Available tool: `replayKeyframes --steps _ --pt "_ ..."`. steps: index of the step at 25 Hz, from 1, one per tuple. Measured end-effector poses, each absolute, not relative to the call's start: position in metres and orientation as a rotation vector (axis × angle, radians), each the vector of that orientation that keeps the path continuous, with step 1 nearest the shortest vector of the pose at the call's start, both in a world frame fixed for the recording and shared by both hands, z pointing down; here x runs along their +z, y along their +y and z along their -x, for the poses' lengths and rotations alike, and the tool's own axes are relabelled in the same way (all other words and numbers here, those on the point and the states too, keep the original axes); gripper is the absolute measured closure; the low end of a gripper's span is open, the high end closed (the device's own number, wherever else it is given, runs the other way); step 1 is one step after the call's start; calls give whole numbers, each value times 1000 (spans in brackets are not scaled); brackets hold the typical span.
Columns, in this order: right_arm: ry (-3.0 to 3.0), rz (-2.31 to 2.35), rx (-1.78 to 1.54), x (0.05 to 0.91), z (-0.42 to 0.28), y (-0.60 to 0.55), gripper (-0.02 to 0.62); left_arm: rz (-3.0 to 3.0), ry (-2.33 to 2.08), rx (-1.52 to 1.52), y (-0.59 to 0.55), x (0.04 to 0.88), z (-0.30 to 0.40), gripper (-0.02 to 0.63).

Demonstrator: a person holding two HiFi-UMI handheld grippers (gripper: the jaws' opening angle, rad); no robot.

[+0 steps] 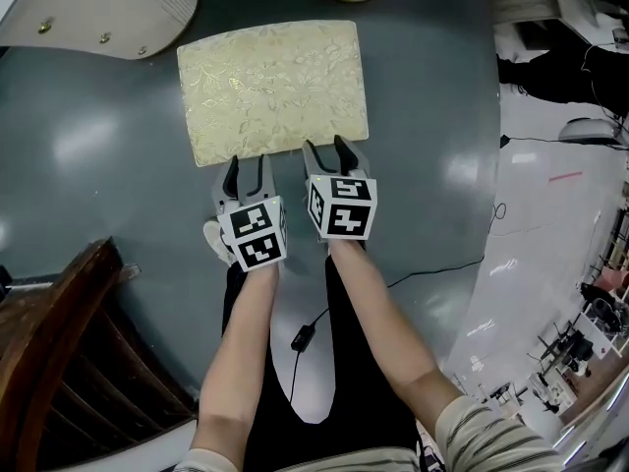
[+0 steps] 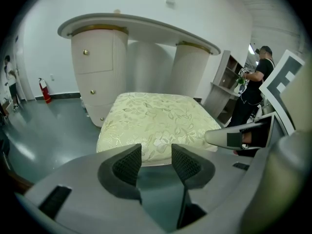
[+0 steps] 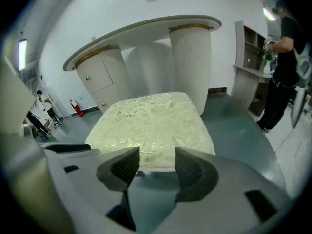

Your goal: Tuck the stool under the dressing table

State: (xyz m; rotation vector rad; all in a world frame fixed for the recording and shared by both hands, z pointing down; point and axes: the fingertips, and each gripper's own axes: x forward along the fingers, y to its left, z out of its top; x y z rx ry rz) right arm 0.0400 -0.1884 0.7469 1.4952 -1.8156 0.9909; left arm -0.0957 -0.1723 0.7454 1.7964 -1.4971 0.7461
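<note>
The stool (image 1: 272,89) has a cream, leaf-patterned cushion and stands on the grey floor in front of the dressing table (image 1: 103,8). My left gripper (image 1: 248,170) hovers at the cushion's near edge, jaws open with nothing between them. Beside it my right gripper (image 1: 328,152) is open too, its tips just over the same edge. In the left gripper view the cushion (image 2: 153,121) lies ahead of the open jaws (image 2: 152,155), below the table's curved top (image 2: 141,28). The right gripper view shows the same cushion (image 3: 151,126) past open jaws (image 3: 157,160).
White ribbed pedestals (image 2: 100,72) (image 3: 191,67) hold up the table. A dark wooden chair (image 1: 69,362) stands at my lower left. A person in black (image 2: 253,87) stands by shelves to the right. A cable (image 1: 432,273) crosses the floor.
</note>
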Motion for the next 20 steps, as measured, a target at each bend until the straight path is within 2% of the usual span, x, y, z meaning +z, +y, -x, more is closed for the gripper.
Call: replayKeyframes --steps 20 --pt "-1810 -1457 956 768 -40 -186 367 -1792 -1478 795 -172 772 96 412"
